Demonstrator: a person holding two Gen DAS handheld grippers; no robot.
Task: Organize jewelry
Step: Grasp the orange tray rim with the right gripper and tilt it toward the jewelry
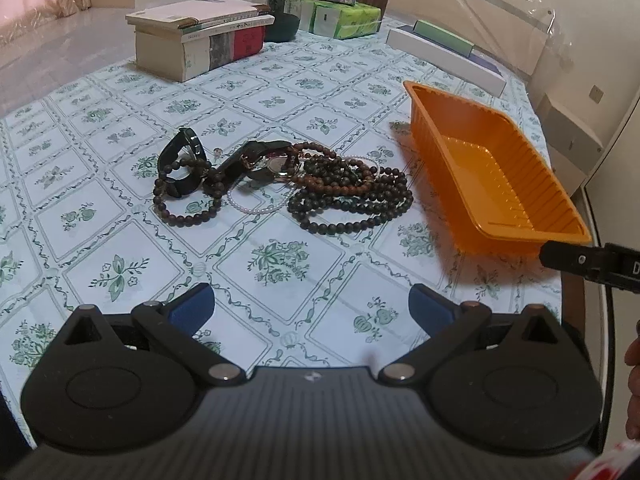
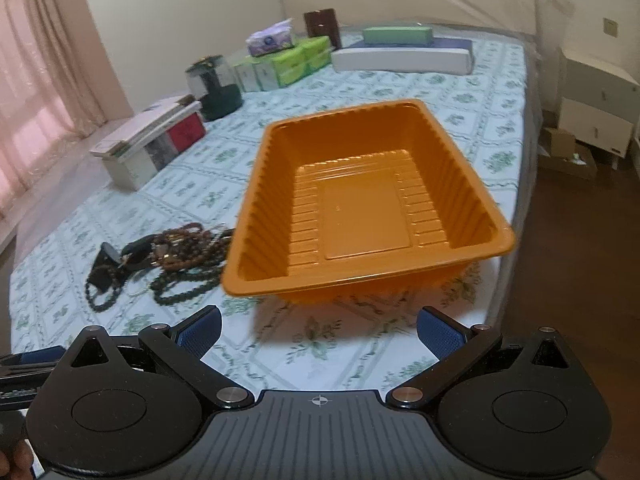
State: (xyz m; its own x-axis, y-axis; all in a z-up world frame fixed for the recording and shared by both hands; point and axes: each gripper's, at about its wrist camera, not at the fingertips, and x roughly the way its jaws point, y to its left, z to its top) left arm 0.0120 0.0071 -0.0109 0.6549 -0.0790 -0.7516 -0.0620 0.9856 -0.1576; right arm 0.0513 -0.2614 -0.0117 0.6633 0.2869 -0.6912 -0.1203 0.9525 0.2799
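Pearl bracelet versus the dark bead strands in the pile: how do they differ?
The pearl bracelet is white with tiny beads; the dark bead strands are brown-black with larger beads. The pearl bracelet is one thin loop; the dark bead strands lie heaped in several coils. Both lie on the tablecloth, outside the orange tray.

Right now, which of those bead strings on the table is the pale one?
The small pearl bracelet, lying between the watches and the dark bead pile; every other strand is brown or black.

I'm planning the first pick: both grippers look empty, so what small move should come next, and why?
Probably ease the open left gripper forward toward the tangled bead pile. It lies straight ahead on the tablecloth, the orange tray beside it is empty, and nothing is held yet.
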